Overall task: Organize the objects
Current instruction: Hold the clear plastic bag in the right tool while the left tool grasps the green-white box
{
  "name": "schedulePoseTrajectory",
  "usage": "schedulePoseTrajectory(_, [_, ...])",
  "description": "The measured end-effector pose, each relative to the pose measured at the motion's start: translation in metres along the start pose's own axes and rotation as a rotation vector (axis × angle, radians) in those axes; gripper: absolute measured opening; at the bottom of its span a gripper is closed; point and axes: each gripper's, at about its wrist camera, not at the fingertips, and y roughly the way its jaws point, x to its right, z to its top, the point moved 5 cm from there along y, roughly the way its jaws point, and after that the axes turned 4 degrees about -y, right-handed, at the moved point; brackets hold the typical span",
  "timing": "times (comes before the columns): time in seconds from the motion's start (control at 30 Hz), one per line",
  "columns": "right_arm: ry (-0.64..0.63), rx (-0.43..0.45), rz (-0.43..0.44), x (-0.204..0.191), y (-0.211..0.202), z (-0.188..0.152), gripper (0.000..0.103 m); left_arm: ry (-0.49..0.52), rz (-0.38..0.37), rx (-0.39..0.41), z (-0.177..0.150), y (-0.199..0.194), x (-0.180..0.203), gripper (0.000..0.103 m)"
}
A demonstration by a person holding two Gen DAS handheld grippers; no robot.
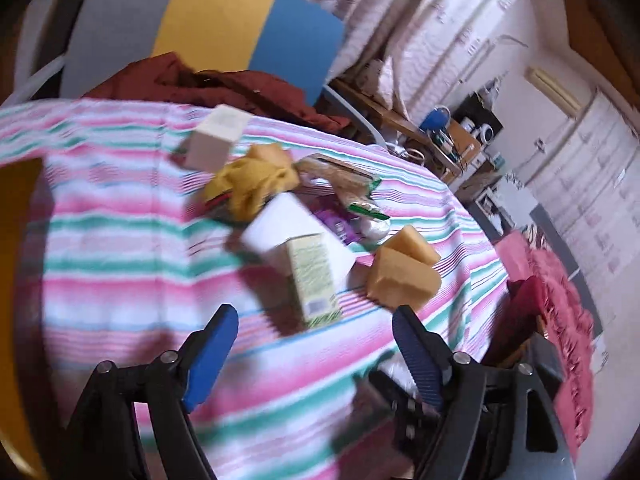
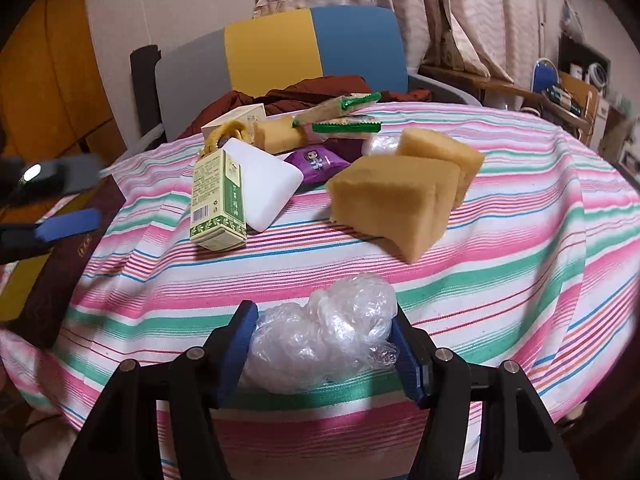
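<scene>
My right gripper (image 2: 324, 344) is shut on a crumpled clear plastic bag (image 2: 324, 340) just above the striped cloth (image 2: 500, 280). My left gripper (image 1: 316, 328) is open and empty, hovering over the cloth (image 1: 120, 240) in front of a green-and-cream carton (image 1: 314, 280). It also shows at the left edge of the right wrist view (image 2: 68, 222). A pile lies mid-table: the carton (image 2: 218, 200), a white soap-like block (image 2: 268, 184), two yellow sponges (image 2: 396, 204), a purple packet (image 2: 320, 164), green-ended snack wrappers (image 2: 344, 124) and a cream box (image 1: 216, 140).
A grey, yellow and blue chair (image 2: 280, 48) with a dark red garment (image 2: 320, 88) stands behind the table. A dark brown book (image 2: 68, 252) lies at the table's left edge. A cluttered shelf (image 2: 560, 92) and red cloth (image 1: 560, 300) are to the right.
</scene>
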Motion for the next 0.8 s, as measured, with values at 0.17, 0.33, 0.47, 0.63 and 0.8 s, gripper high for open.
schedulePoseTrajectory(0.17, [-0.011, -0.001, 0.001, -0.003, -0.001, -0.002, 0.065, 0.033, 0.065, -0.038, 0.007, 0.044, 0.008, 0.081])
schedulePoseTrajectory(0.33, [0.000, -0.001, 0.008, -0.001, -0.002, -0.002, 0.065, 0.023, 0.091, -0.045, 0.009, 0.067, 0.004, 0.079])
schedulePoseTrajectory(0.47, [-0.004, 0.000, 0.004, -0.001, -0.002, -0.002, 0.065, 0.047, 0.162, -0.079, 0.006, 0.077, -0.008, 0.057])
schedulePoseTrajectory(0.63, [-0.006, -0.002, 0.003, -0.001, -0.002, -0.002, 0.065, -0.043, 0.067, -0.055, 0.002, 0.063, -0.028, 0.041])
schedulePoseTrajectory(0.8, [-0.007, -0.002, -0.003, -0.003, -0.001, -0.001, 0.065, -0.005, 0.109, 0.005, -0.011, 0.034, -0.037, 0.036])
